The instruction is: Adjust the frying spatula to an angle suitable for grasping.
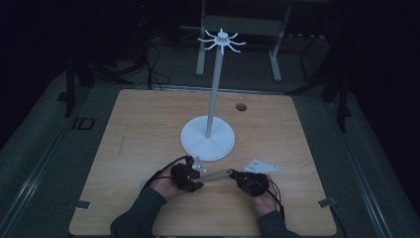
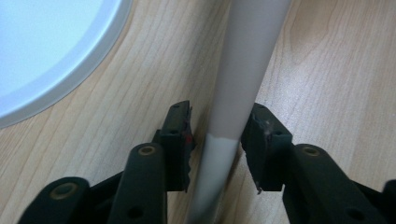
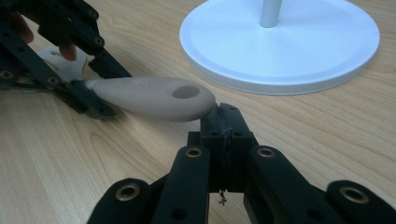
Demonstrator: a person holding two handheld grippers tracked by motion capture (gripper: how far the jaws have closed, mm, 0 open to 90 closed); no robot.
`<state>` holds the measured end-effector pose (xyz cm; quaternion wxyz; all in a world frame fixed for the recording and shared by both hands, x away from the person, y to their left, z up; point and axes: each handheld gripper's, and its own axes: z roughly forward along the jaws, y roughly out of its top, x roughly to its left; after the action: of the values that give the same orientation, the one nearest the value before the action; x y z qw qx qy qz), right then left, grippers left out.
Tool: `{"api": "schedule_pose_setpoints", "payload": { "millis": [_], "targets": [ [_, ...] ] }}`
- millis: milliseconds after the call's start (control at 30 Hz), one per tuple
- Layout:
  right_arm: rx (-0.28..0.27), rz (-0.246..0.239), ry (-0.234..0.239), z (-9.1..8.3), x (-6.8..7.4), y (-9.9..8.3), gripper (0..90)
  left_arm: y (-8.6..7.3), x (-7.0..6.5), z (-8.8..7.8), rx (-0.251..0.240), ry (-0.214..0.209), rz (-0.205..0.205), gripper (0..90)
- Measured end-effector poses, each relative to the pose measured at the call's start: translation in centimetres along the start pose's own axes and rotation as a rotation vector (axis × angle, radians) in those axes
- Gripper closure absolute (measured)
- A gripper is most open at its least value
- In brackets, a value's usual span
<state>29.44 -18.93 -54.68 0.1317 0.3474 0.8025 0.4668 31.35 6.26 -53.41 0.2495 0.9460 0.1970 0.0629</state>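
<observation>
A utensil with a beige handle (image 1: 218, 175) lies low over the wooden table between both grippers. In the left gripper view the handle (image 2: 247, 60) runs up between the jaws of my left gripper (image 2: 219, 135). The right pad (image 2: 261, 140) is against it and a gap shows at the left pad (image 2: 180, 140). The right gripper view shows my left gripper (image 3: 88, 93) astride the utensil's pale neck. My right gripper (image 3: 226, 121) is shut, jaws pressed together, its tips touching the rounded end of the handle (image 3: 149, 95), which has an oval hole. In the high view my left gripper (image 1: 198, 181) and right gripper (image 1: 234, 175) face each other.
A white stand with a round base (image 1: 208, 139), a tall pole (image 1: 214, 84) and a ring of hooks (image 1: 222, 40) rises just behind the grippers. Its base (image 3: 280, 51) is close to the handle. A small hole (image 1: 241, 106) sits in the table's far part. The surroundings are dark.
</observation>
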Motion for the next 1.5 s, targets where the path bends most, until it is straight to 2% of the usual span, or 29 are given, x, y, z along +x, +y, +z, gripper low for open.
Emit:
{"api": "schedule_pose_setpoints", "payload": {
  "millis": [267,400,600,800,967,1000,1500],
  "targets": [
    [-0.006,-0.002,0.000,-0.1,0.1,0.1,89.7,0.2,-0.1,0.4,0.019,-0.006,0.008,70.0],
    [-0.006,0.002,-0.002,-0.1,0.0,0.0,88.9,0.3,-0.3,0.4,0.024,0.024,0.038,71.6],
    [-0.026,0.016,-0.012,-0.5,-0.2,0.1,76.5,0.2,0.0,0.1,0.020,0.052,0.027,73.9],
    [-0.046,0.050,-0.037,-1.0,-0.7,0.1,61.8,0.2,0.1,-0.5,-0.009,0.074,0.006,74.8],
    [-0.059,0.062,-0.048,-1.5,-1.0,0.2,58.0,0.2,0.2,-0.9,-0.028,0.088,-0.013,75.0],
    [-0.070,0.072,-0.057,-1.9,-1.2,0.2,55.4,0.3,0.2,-1.2,-0.043,0.104,-0.029,75.0],
    [-0.101,0.114,-0.116,-3.8,-2.7,-0.1,48.7,0.8,0.5,-2.6,-0.127,0.168,-0.124,75.1]
  ]
}}
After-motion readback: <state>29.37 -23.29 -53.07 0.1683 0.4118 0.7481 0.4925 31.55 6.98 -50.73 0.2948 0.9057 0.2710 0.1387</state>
